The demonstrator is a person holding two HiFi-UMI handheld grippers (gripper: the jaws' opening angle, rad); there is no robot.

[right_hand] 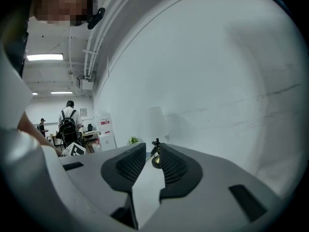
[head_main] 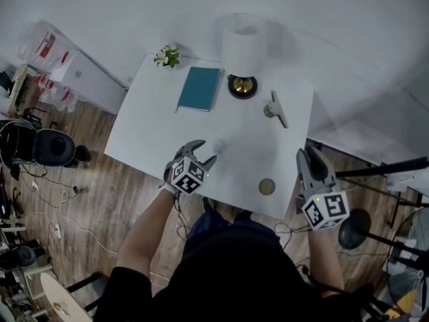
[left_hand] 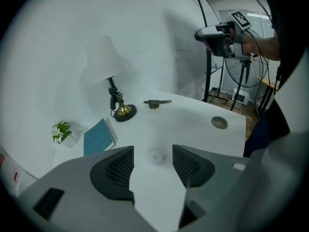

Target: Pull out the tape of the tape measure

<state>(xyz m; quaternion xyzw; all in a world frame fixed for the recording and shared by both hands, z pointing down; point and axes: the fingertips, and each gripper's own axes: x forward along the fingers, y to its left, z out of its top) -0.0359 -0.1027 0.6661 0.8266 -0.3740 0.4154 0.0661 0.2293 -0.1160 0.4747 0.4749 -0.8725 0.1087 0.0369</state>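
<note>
A small round white thing [head_main: 218, 146], perhaps the tape measure, lies on the white table [head_main: 154, 133] near its front edge. My left gripper [head_main: 205, 151] stands open just short of it. In the left gripper view the white thing [left_hand: 155, 155] shows in the gap ahead of the left gripper [left_hand: 153, 162], and neither pad touches it. My right gripper [head_main: 310, 155] hangs off the table's right front corner, above the floor. In its own view the right gripper [right_hand: 152, 152] has a narrow gap between the pads with nothing in it.
A flat round olive disc [head_main: 267, 186] lies near the front right corner. Farther back stand a white-shaded lamp [head_main: 242, 52] on a brass base, a teal book [head_main: 199, 88], a small potted plant [head_main: 167, 56] and a grey tool [head_main: 275, 108]. Stands and cables crowd the floor.
</note>
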